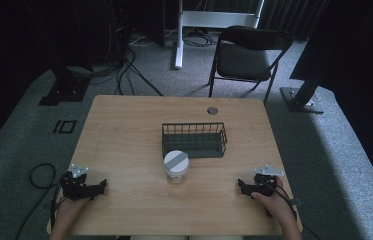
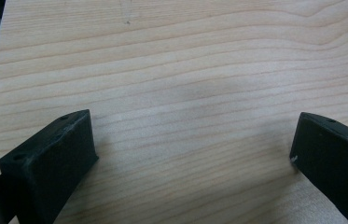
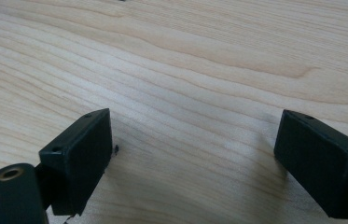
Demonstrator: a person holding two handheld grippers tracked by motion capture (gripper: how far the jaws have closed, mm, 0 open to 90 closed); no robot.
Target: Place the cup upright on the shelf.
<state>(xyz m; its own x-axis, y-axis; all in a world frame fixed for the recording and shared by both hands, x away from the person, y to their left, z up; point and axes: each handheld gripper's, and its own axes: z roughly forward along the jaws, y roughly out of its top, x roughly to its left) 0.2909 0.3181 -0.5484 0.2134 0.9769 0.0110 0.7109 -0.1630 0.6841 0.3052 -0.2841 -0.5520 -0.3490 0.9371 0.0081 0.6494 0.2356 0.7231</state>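
My left gripper (image 1: 94, 189) and right gripper (image 1: 246, 187) rest low at the near corners of the desk (image 1: 124, 135), each with its jaws spread wide and nothing between them but bare wood grain. I judge this a ready stance: both tools sit well apart from the work, leaving the middle of the desk free for an approach from either side. The clear jar (image 1: 176, 167) with the grey-striped white lid stands upright at the centre, between the two grippers and nearer to me than the dark wire basket (image 1: 194, 140), which sits just behind it, the two nearly touching. With the jar so close to the basket's front wall, I take it that the jar is the thing to pick up.
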